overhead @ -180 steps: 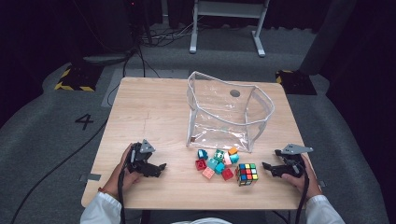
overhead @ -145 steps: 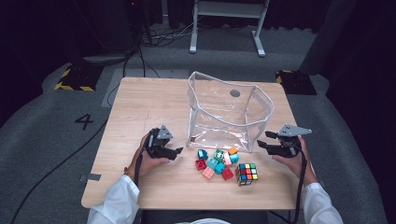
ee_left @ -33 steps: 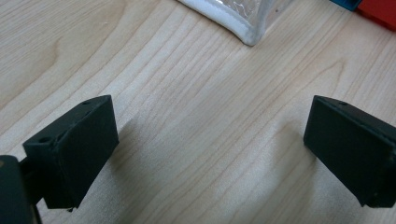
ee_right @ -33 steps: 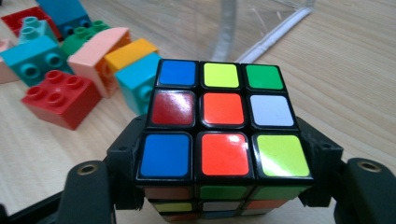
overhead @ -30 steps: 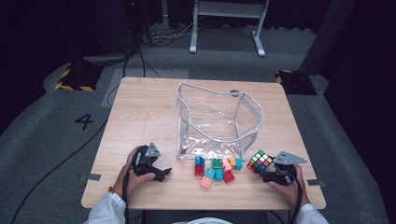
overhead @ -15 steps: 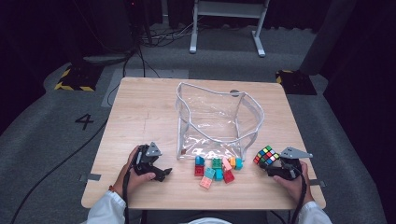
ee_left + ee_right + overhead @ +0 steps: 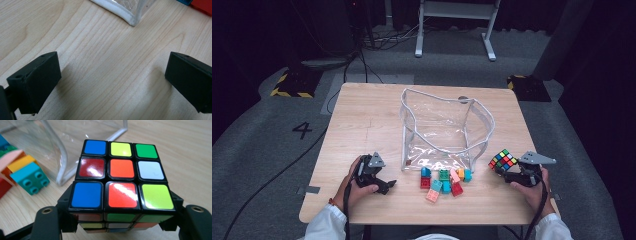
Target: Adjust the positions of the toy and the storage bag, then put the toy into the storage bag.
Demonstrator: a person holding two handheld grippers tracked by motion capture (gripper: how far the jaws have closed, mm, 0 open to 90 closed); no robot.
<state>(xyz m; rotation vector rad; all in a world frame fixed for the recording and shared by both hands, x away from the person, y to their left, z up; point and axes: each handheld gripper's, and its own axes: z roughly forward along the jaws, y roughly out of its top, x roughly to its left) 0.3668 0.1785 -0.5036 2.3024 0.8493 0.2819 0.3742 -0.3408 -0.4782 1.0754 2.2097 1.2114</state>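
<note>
At the near right edge of the desk (image 7: pixel 362 120), the right gripper (image 7: pixel 507 171) pinches a puzzle cube (image 7: pixel 503 160) between its jaws, lifted clear for the open plastic bag (image 7: pixel 439 127), while the left gripper (image 7: pixel 384 185) rests with jaws spread, empty.

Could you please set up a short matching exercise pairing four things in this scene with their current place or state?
1. puzzle cube
2. clear bag
3. toy bricks
4. left gripper

a. open above bare wood
b. standing mid-table, mouth up
c. clamped in the right gripper
d. heaped in front of the bag

Pairs: 1-c, 2-b, 3-d, 4-a
</note>
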